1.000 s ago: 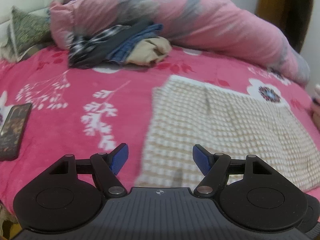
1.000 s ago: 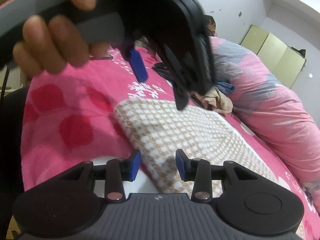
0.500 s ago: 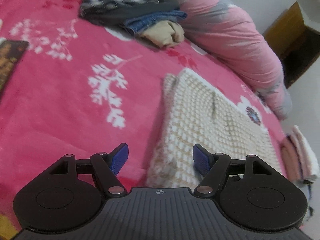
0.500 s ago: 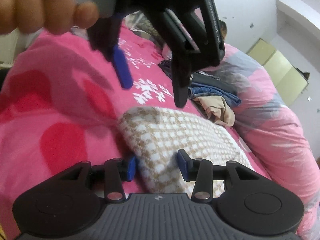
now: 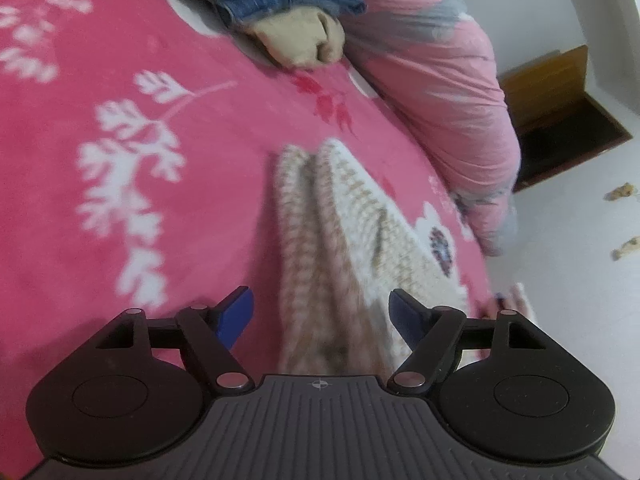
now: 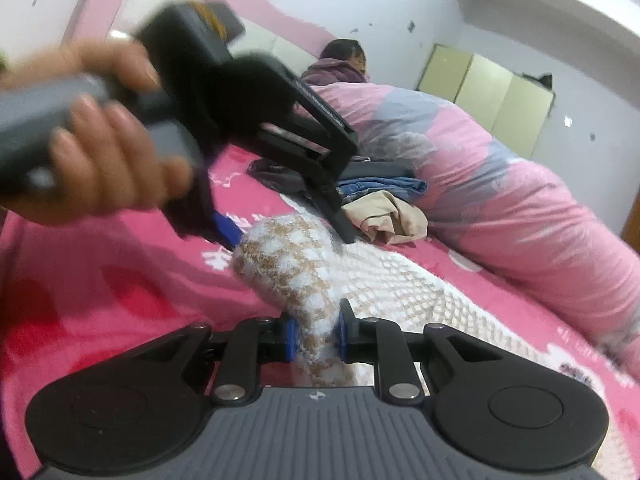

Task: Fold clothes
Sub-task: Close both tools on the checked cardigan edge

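Right gripper (image 6: 315,338): the blue fingers (image 6: 289,340) are closing on a bunched ridge of the beige-and-white knitted garment (image 6: 304,268), pads pressing the fabric from both sides, where half a second ago they stood apart with the cloth edge merely between them. Left gripper (image 5: 321,318) is spread wide and opening, its fingers (image 5: 236,314) either side of the garment's raised fold, not touching it; from the right wrist view the left gripper (image 6: 286,236) has come down to the far end of that ridge, one blue tip at the fabric, though blur hides whether it makes contact. The garment lies on the pink floral bed cover (image 5: 120,160), its near edge hidden under both gripper bodies. The left hand (image 6: 100,152) is smeared by motion. Beyond, a pile of clothes (image 6: 380,196) sits against a pink quilt (image 6: 500,200); the pile is cut off at the top of the left wrist view, closer than a second ago.
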A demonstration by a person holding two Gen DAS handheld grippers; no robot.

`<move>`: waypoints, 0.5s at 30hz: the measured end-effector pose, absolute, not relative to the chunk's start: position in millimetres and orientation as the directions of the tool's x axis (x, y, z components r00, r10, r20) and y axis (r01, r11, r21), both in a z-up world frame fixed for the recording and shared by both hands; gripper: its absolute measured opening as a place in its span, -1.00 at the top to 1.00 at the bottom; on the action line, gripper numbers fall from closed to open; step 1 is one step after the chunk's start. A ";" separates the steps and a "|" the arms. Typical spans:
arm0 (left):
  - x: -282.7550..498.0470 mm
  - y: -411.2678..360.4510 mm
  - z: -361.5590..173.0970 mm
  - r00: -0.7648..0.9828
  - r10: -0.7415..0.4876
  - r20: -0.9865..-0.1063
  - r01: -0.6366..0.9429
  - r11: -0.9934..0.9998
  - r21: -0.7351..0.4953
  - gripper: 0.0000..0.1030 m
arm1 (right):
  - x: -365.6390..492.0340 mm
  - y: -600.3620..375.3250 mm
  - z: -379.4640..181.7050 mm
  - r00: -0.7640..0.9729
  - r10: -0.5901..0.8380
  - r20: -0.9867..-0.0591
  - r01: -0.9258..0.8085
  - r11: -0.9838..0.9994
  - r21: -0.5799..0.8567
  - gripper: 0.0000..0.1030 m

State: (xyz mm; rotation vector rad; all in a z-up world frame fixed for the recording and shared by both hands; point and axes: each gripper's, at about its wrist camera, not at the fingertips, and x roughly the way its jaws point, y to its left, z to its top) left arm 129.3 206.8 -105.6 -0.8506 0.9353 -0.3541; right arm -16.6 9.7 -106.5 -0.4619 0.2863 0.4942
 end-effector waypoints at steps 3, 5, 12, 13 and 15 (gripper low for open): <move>157.9 200.6 -111.6 0.538 -0.632 -0.557 -0.081 0.619 -0.781 -0.46 | -16.2 5.8 -103.1 0.839 0.396 -0.373 -0.519 0.787 -0.334 0.61; 177.3 196.3 -116.3 0.518 -0.648 -0.558 -0.078 0.614 -0.786 -0.46 | -16.0 3.2 -100.8 0.838 0.401 -0.371 -0.521 0.791 -0.321 0.61; 229.4 184.6 -141.6 0.452 -0.661 -0.599 -0.074 0.641 -0.764 -0.34 | -14.5 -13.3 -86.1 0.830 0.429 -0.358 -0.522 0.822 -0.226 0.61; 231.9 183.1 -142.3 0.457 -0.664 -0.592 -0.072 0.635 -0.769 -0.16 | -13.7 -15.6 -85.1 0.827 0.434 -0.356 -0.524 0.826 -0.210 0.61; 235.0 177.9 -141.3 0.464 -0.674 -0.574 -0.065 0.621 -0.781 0.17 | -13.1 -18.0 -85.8 0.824 0.443 -0.353 -0.527 0.828 -0.191 0.61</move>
